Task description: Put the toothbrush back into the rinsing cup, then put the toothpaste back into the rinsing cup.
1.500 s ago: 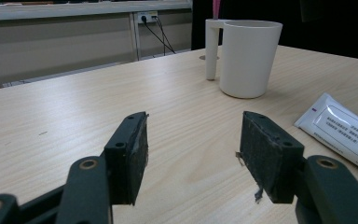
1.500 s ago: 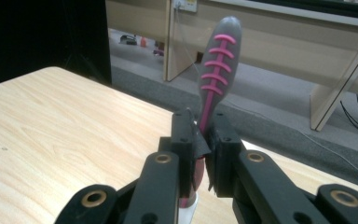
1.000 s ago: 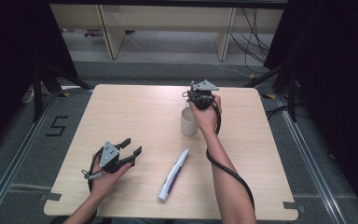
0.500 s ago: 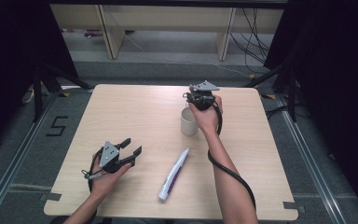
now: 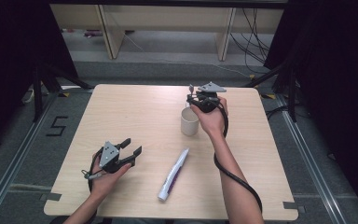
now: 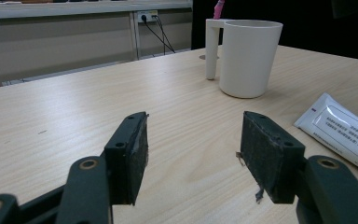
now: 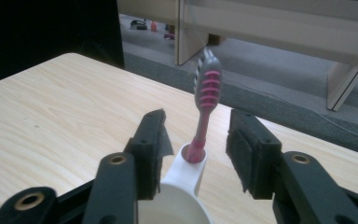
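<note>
The right gripper (image 7: pixel 196 154) has just been opening; its black foam-padded jaws stand spread beside a pink ribbed toothbrush (image 7: pixel 206 100), upright in the hollow handle of a smooth white mug (image 5: pixel 189 121) right of centre on the pale woodgrain worktop (image 5: pixel 135 112). Lower left, the left gripper (image 6: pixel 193 156) is spread, empty. A glossy white tube (image 5: pixel 173 174) lies lower centre, print unreadable.

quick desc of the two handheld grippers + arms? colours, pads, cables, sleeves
Both grippers, left and right, have black bodies, each topped by a grey three-cornered plate. Each has two black jaws with round brass-coloured pivot eyelets and rough black pads, frayed at the edges. A thick black cable trails along the right forearm. The forearms show no sleeves.
</note>
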`<state>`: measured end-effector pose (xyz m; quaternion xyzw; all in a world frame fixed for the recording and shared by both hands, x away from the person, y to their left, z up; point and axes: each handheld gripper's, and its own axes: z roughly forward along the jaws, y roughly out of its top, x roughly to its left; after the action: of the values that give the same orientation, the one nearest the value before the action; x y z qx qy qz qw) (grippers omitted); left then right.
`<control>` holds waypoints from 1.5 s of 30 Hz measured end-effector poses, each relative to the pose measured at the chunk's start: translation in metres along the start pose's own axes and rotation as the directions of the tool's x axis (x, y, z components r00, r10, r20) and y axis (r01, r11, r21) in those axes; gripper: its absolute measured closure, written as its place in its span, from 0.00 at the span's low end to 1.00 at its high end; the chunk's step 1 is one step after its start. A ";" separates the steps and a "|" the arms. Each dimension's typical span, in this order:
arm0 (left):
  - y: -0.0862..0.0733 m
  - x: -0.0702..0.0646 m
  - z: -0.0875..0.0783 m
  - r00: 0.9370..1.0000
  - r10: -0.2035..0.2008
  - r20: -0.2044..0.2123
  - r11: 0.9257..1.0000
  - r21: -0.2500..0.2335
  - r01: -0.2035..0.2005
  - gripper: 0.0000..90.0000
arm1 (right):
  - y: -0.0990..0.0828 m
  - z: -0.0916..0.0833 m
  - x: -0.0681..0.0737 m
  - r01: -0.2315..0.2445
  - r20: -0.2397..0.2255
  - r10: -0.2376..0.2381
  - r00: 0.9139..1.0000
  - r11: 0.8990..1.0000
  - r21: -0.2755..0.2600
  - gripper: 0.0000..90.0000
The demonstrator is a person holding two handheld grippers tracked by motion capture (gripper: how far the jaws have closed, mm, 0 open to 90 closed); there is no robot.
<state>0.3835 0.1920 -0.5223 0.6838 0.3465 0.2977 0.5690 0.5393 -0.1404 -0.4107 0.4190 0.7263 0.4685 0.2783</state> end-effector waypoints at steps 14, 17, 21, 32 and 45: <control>0.000 0.000 -0.001 1.000 -0.012 0.000 1.000 0.007 0.012 0.46 | -0.023 -0.037 -0.010 -0.059 -0.030 0.061 0.998 0.995 0.077 0.55; 0.000 0.000 -0.001 1.000 -0.012 0.000 1.000 0.007 0.012 0.45 | -0.029 -0.046 -0.014 -0.047 -0.029 0.050 0.998 0.996 0.082 0.55; 0.000 0.000 0.000 1.000 -0.006 0.002 1.000 0.011 0.006 0.45 | -0.037 -0.056 -0.017 -0.051 -0.018 0.052 0.998 0.996 0.075 0.55; 0.000 -0.001 -0.001 1.000 -0.002 -0.003 1.000 0.010 0.002 0.45 | -0.060 -0.074 -0.024 -0.079 -0.005 0.080 0.997 0.992 0.099 0.55; 0.000 -0.001 -0.001 1.000 -0.009 -0.005 1.000 0.008 0.010 0.45 | -0.083 -0.088 -0.024 -0.121 0.017 0.120 0.993 0.970 0.210 0.55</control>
<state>0.3827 0.1918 -0.5222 0.6837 0.3523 0.2952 0.5668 0.4523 -0.2183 -0.4502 0.4903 0.7444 0.4041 0.2052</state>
